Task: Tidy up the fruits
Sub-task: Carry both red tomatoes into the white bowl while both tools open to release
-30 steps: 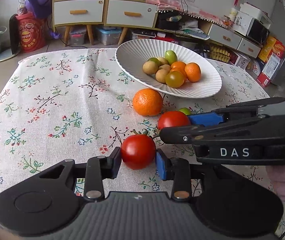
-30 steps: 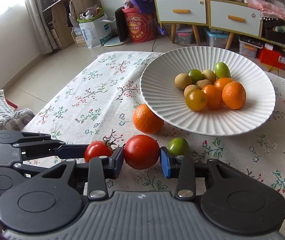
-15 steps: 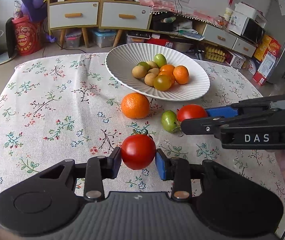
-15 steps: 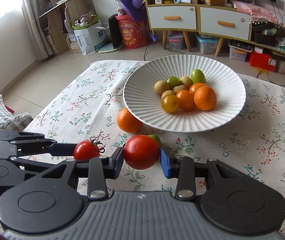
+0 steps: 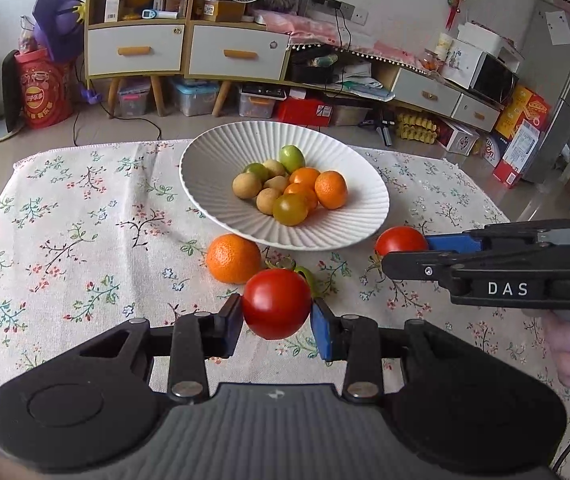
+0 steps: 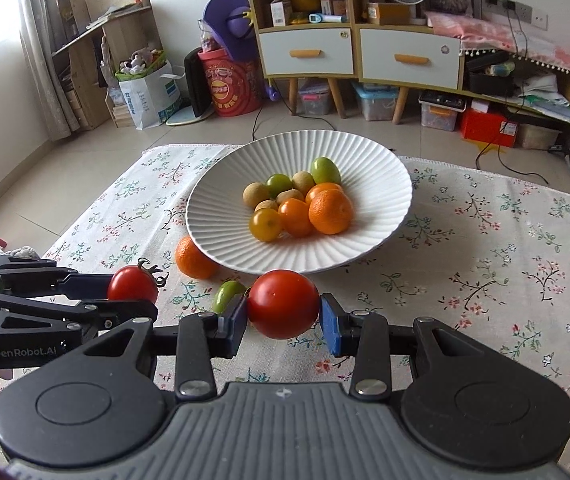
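My left gripper (image 5: 277, 322) is shut on a red tomato with a stem (image 5: 277, 303), held above the floral tablecloth; it also shows in the right wrist view (image 6: 133, 285). My right gripper (image 6: 283, 320) is shut on a second red tomato (image 6: 283, 303), seen in the left wrist view (image 5: 400, 241) near the bowl's right rim. The white ribbed bowl (image 5: 213, 160) (image 6: 381, 172) holds several oranges, green and tan fruits. A loose orange (image 5: 233, 258) (image 6: 193, 258) and a small green fruit (image 6: 225, 294) lie on the cloth in front of the bowl.
The table is covered by a floral cloth (image 5: 65, 220) whose far edge is just behind the bowl. Cabinets with drawers (image 6: 405, 56), storage boxes and a red bucket (image 5: 47, 94) stand on the floor beyond.
Both grippers have risen with their tomatoes and moved toward the bowl. The green fruit stays on the cloth, now partly hidden behind the left tomato.
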The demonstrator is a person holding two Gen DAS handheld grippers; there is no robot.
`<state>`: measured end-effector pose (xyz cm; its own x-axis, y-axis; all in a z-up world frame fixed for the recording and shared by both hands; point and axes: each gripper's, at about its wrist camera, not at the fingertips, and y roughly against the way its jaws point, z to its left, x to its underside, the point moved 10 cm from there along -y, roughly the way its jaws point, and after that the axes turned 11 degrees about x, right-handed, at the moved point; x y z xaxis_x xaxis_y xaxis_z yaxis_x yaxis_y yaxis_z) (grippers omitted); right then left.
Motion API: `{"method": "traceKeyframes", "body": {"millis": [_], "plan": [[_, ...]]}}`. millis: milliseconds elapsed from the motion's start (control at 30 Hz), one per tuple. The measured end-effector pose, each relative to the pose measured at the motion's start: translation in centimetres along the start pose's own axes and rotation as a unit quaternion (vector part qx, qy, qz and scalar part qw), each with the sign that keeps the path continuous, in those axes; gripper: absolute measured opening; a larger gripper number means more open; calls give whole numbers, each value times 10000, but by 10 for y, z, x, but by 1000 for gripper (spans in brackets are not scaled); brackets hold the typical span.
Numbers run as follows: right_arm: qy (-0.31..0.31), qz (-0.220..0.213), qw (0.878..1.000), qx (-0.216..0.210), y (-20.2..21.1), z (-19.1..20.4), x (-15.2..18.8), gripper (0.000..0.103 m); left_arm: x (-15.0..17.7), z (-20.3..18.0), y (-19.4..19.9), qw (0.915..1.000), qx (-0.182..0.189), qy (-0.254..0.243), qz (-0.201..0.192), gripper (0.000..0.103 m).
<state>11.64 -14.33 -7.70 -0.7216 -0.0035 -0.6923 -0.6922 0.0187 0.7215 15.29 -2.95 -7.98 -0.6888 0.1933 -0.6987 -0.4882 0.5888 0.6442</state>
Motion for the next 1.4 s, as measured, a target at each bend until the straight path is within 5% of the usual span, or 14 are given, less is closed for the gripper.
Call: {"method": "traceKeyframes", "body": {"millis": [700, 1400], "plan": [[-536, -213, 9963, 643, -42, -46, -43, 36, -68, 20, -47, 9976, -452, 229, -477, 29], [-660, -367, 9971, 96, -63, -46, -62, 33, -99, 43, -96, 9986, -255, 418, -200, 29]]}}
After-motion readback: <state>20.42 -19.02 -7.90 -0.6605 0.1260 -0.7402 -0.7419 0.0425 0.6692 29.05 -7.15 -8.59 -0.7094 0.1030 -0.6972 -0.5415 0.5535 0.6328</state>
